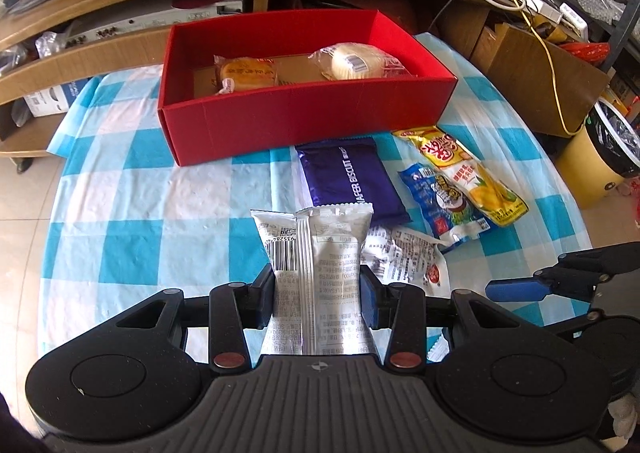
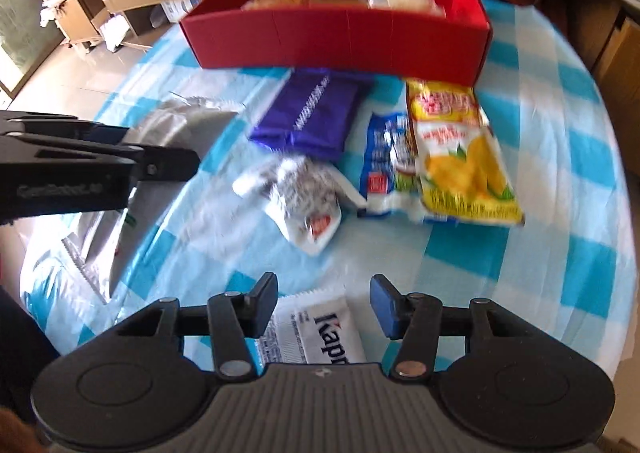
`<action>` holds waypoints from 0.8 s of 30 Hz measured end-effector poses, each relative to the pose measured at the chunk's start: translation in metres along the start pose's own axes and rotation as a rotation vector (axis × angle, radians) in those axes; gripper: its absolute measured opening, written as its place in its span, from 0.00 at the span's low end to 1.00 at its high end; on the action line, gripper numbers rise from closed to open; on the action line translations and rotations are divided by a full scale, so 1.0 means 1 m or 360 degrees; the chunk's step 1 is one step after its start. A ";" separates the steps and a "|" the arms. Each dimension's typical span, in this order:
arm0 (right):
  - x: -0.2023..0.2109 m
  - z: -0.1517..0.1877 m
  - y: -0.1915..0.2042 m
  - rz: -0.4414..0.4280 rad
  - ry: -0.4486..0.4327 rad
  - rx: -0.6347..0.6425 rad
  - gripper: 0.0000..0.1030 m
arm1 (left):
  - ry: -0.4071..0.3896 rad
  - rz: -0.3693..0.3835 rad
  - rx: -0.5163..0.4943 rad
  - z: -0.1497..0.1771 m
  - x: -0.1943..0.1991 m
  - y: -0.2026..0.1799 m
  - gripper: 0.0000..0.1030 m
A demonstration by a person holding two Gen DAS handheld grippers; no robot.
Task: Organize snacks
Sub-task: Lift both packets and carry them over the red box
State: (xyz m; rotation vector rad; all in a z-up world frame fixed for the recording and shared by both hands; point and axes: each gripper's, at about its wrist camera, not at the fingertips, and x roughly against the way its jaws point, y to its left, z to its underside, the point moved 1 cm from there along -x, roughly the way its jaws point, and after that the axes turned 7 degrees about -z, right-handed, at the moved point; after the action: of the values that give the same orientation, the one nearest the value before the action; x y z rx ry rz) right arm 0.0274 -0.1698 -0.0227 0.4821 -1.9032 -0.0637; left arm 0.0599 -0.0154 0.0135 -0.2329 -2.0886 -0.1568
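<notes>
1 red box (image 1: 304, 125) on the checked cloth (image 1: 160, 189) holds 2 wrapped cakes (image 1: 246, 73); in front lie 1 purple wafer pack (image 1: 348, 181), 1 blue pouch (image 1: 444, 205), 1 yellow pouch (image 1: 468, 173), 1 crumpled white wrapper (image 1: 404, 257). left gripper (image 1: 318, 293), tilted down, is clamped on a silver-white packet (image 1: 316, 261) printed with a barcode. right gripper (image 2: 324, 303), jaws apart, points down over 1 white packet (image 2: 320, 329).

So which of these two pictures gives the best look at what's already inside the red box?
The left wrist view. It looks down into the red box and sharply shows two wrapped cakes on its floor. The right wrist view is blurred and lower, so the box's front wall hides most of them.
</notes>
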 end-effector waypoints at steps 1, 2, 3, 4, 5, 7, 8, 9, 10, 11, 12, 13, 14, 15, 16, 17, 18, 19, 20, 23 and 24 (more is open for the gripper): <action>0.000 0.002 0.001 -0.0011 0.0015 0.0004 0.66 | 0.0002 0.0002 -0.0003 0.001 0.000 0.000 0.48; 0.000 0.004 0.003 -0.0022 0.0028 0.0021 0.69 | 0.0004 0.0005 -0.0002 0.001 0.000 0.000 0.48; -0.002 0.006 0.006 -0.0030 0.0051 0.0051 0.75 | 0.0007 0.0008 -0.0001 0.001 0.000 0.001 0.48; -0.004 0.009 0.009 -0.0037 0.0080 0.0088 0.78 | 0.0010 0.0010 0.0003 0.002 0.000 0.002 0.48; -0.008 0.012 0.012 -0.0041 0.0110 0.0117 0.81 | 0.0014 0.0013 0.0007 0.002 -0.001 0.003 0.48; -0.014 0.018 0.022 -0.0025 0.0145 0.0218 0.87 | 0.0020 0.0016 0.0013 0.002 -0.002 0.004 0.48; -0.016 0.019 0.027 -0.0006 0.0155 0.0260 0.89 | 0.0021 0.0018 0.0011 0.002 -0.001 0.003 0.48; -0.017 0.021 0.030 0.0021 0.0154 0.0291 0.89 | 0.0022 0.0019 0.0008 0.002 -0.002 0.003 0.48; -0.018 0.022 0.032 0.0038 0.0154 0.0311 0.89 | 0.0022 0.0019 0.0006 0.002 -0.001 0.002 0.48; -0.017 0.024 0.034 0.0065 0.0153 0.0338 0.85 | 0.0021 0.0019 0.0004 0.002 -0.001 0.002 0.49; -0.016 0.026 0.034 0.0080 0.0146 0.0345 0.79 | 0.0022 0.0020 0.0002 0.002 -0.001 0.002 0.49; -0.013 0.027 0.033 0.0092 0.0138 0.0338 0.74 | 0.0024 0.0021 0.0002 0.003 -0.001 0.002 0.49; -0.011 0.027 0.031 0.0092 0.0135 0.0323 0.71 | 0.0027 0.0021 0.0001 0.003 -0.002 0.002 0.49; -0.008 0.027 0.029 0.0081 0.0129 0.0300 0.71 | 0.0030 0.0020 -0.0001 0.003 -0.002 0.002 0.49; -0.005 0.027 0.028 0.0076 0.0114 0.0286 0.71 | 0.0034 0.0021 -0.0003 0.003 -0.003 0.002 0.49; -0.003 0.025 0.028 0.0074 0.0094 0.0281 0.70 | 0.0035 0.0021 -0.0006 0.003 -0.003 0.001 0.49; 0.000 0.023 0.027 0.0069 0.0067 0.0274 0.70 | 0.0035 0.0020 -0.0008 0.003 -0.003 0.001 0.49; 0.004 0.018 0.027 0.0062 0.0042 0.0263 0.70 | 0.0032 0.0020 -0.0009 0.002 -0.003 0.000 0.49; 0.009 0.015 0.026 0.0057 0.0011 0.0248 0.70 | 0.0028 0.0022 -0.0010 0.002 -0.002 0.000 0.49; 0.027 0.002 0.021 0.0042 -0.0111 0.0186 0.70 | 0.0015 0.0025 -0.0010 -0.001 -0.001 -0.002 0.49; 0.031 -0.003 0.020 0.0042 -0.0149 0.0167 0.70 | 0.0010 0.0024 -0.0010 -0.002 -0.001 -0.002 0.49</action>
State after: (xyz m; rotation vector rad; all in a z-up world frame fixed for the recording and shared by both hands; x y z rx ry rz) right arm 0.0151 -0.1623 0.0116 0.5328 -2.0116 0.0313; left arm 0.0618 -0.0183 0.0138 -0.2518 -2.0801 -0.1547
